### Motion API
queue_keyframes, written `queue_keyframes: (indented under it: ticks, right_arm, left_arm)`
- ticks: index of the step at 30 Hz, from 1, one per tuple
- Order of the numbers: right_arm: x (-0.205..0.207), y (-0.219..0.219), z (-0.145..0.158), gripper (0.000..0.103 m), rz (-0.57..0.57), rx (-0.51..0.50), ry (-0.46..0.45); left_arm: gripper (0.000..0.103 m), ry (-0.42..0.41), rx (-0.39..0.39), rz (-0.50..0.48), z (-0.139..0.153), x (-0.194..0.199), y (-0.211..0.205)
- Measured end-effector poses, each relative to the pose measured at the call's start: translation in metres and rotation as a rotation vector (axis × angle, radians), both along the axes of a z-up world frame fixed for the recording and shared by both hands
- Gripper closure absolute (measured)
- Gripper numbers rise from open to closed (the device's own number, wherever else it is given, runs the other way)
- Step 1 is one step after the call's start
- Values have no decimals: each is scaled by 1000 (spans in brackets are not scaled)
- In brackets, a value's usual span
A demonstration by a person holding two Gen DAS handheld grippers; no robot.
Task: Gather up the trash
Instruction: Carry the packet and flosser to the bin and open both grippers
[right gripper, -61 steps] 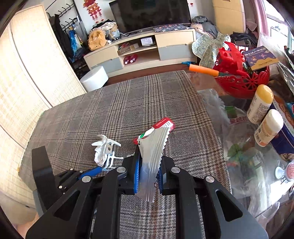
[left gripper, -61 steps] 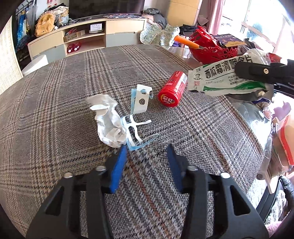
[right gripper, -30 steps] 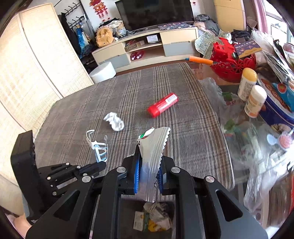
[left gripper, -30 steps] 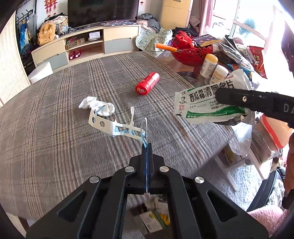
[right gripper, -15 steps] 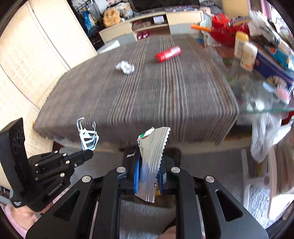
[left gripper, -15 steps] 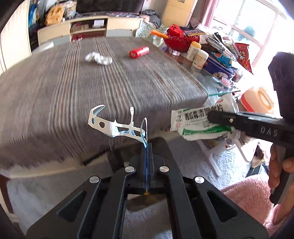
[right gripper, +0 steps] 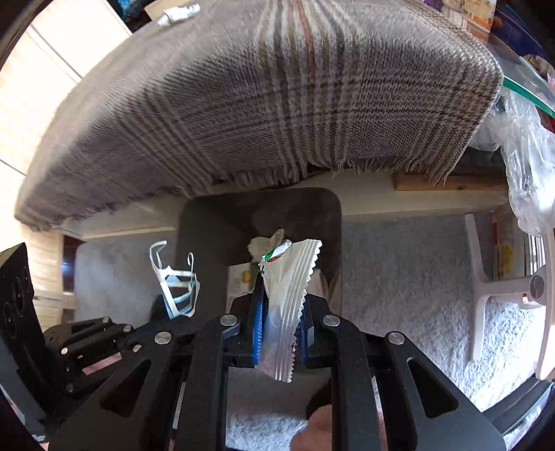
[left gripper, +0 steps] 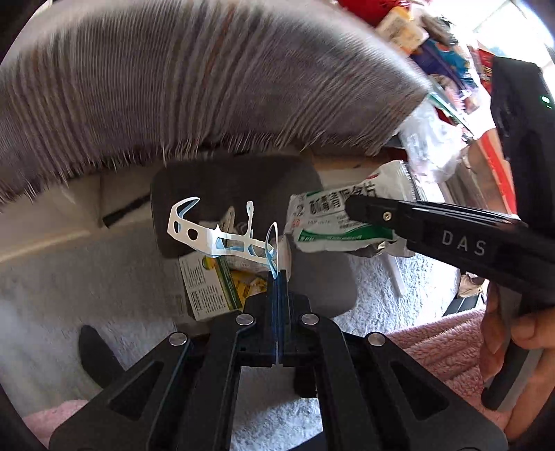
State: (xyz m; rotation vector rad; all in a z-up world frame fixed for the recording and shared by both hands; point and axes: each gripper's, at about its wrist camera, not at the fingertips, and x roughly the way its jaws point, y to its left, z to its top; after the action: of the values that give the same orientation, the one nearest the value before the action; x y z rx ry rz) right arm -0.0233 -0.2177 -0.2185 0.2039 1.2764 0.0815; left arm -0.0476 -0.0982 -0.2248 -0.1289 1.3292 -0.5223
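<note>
My left gripper (left gripper: 277, 274) is shut on a thin white and blue plastic cut-out piece (left gripper: 215, 236), held above the dark grey trash bin (left gripper: 312, 184) on the floor; it also shows in the right wrist view (right gripper: 173, 277). My right gripper (right gripper: 279, 305) is shut on a white foil wrapper with green print (right gripper: 288, 288), also over the bin (right gripper: 326, 215). In the left wrist view the wrapper (left gripper: 343, 222) hangs from the right gripper to the right. The bin holds a yellow-green carton (left gripper: 211, 288) and crumpled paper.
The table with its plaid cloth (right gripper: 277, 97) overhangs just beyond the bin, its fringe (left gripper: 138, 156) near the rim. White shaggy carpet (right gripper: 399, 277) surrounds the bin. A clear plastic bag (right gripper: 527, 145) and white stand (right gripper: 485, 288) are at the right. Crumpled foil (right gripper: 180, 12) lies on the table.
Both grippers have moved back off the table and down over the bin on the floor, each still holding its piece of trash. The table top now looms above.
</note>
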Motion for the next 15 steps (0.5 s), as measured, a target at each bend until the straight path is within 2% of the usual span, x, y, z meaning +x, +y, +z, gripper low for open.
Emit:
queue_keyframes:
  ticks: [4, 6, 10, 12, 15]
  right_arm:
    - [0, -2, -10, 86, -14, 4, -4]
    - [1, -4, -13, 84, -19, 5, 0]
    - [4, -9, -15, 83, -48, 88, 13]
    - [6, -11, -13, 81, -61, 96, 8]
    - [6, -15, -11, 51, -88, 104, 3]
  left_arm:
    - [103, 70, -28, 18, -19, 2, 3]
    - [103, 65, -21, 11, -20, 1, 3]
    - [103, 69, -21, 11, -21, 3, 2]
    - [103, 70, -13, 23, -22, 4, 3]
    - [95, 73, 1, 41, -22, 5, 7]
